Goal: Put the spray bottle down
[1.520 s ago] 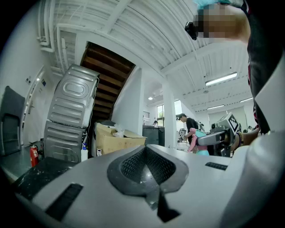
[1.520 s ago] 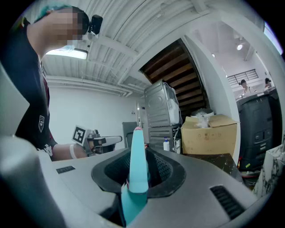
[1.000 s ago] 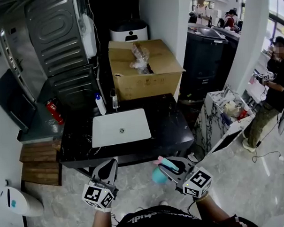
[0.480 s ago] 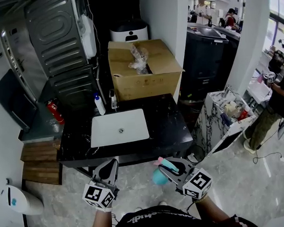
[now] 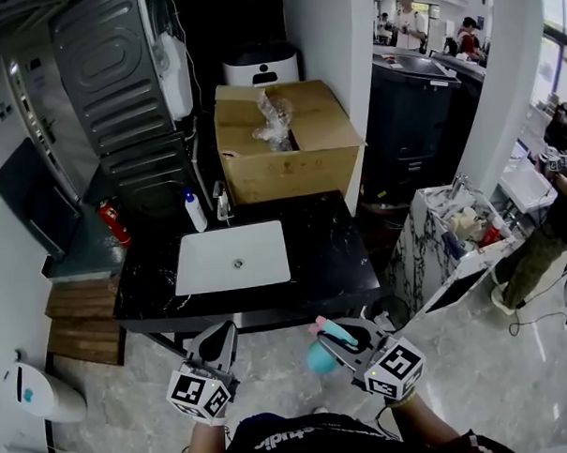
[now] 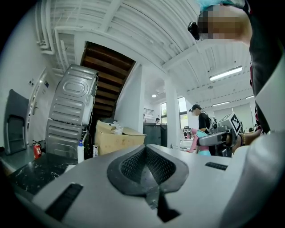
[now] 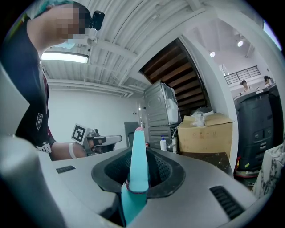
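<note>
While the spray bottle point(image 5: 317, 355) sits clamped in the right gripper point(image 5: 337, 339), it is off any surface, in the air over the pale stone floor point(image 5: 300, 384) and just short of the near edge of the black counter point(image 5: 337, 261). Bottle is teal with a pink tip at the nozzle end; in the head view the teal body hangs below the jaws, the pink tip pokes out toward the counter. Right gripper view: jaws part-way closed, pads pressed on both sides of the narrow teal neck, which stands up between them. Left gripper point(image 5: 216, 338) is held beside the right one, apart from it, jaws drawn together with nothing between them, confirmed in the left gripper view. Both grippers point roughly level toward the counter. On the counter: a white sink point(image 5: 196, 262) set in the left half, bare black marbled top to the right of it. Behind the sink, a small white bottle with a blue cap point(image 5: 196, 211) stands upright near the tap. Large cardboard box point(image 5: 304, 164) sits behind the counter, flaps open, clear plastic sticking out. Red fire extinguisher point(image 5: 113, 224) lies on the grey ledge left of the counter.
</note>
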`<state>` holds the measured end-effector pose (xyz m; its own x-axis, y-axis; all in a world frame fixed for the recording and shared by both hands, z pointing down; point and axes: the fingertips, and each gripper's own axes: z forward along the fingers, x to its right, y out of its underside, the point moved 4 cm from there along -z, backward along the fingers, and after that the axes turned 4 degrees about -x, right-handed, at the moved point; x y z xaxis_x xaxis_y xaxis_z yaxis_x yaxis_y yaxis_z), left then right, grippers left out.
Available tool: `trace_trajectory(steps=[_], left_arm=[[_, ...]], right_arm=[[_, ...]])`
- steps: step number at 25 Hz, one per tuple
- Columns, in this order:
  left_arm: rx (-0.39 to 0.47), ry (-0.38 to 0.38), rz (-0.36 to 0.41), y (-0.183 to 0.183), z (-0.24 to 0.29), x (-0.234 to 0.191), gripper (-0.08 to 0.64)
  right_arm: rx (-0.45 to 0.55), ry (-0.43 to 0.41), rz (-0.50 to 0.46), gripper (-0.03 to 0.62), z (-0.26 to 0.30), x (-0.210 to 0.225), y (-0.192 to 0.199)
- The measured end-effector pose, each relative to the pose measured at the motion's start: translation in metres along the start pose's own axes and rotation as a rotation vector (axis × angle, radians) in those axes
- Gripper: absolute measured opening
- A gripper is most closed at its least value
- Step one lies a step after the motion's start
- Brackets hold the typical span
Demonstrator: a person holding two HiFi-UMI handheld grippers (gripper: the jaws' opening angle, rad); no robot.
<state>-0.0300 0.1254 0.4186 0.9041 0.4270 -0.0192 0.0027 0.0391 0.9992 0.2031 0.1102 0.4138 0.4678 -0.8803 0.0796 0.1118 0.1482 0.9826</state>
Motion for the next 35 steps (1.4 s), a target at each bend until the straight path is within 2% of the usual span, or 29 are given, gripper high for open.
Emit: trace_trajectory(steps=[7, 14, 19, 27, 35], left_arm=[[-0.037, -0.022, -0.008, 0.011, 0.008, 0.011, 0.015], [-0.029, -0.029, -0.037, 0.02, 0.035, -0.019, 0.015], [-0.018, 0.002, -0.04, 0.021, 0.069, -0.064, 0.015], [0.002, 0.051, -0.02, 0.006, 0.131, -0.164, 0.015], [0.007, 0.069, 0.009, -0.011, 0.162, -0.253, 0.015]], right_arm=[[0.004, -0.007, 0.038, 0.115, -0.003, 0.023, 0.008], [-0.019, 0.013, 0.053, 0.115, 0.022, 0.049, 0.011], [-0.028, 0.037, 0.037, 0.115, 0.059, 0.071, -0.001], [0.013, 0.083, 0.008, 0.117, 0.158, 0.116, -0.044], [0.055, 0.12, 0.016, 0.117, 0.239, 0.139, -0.077]])
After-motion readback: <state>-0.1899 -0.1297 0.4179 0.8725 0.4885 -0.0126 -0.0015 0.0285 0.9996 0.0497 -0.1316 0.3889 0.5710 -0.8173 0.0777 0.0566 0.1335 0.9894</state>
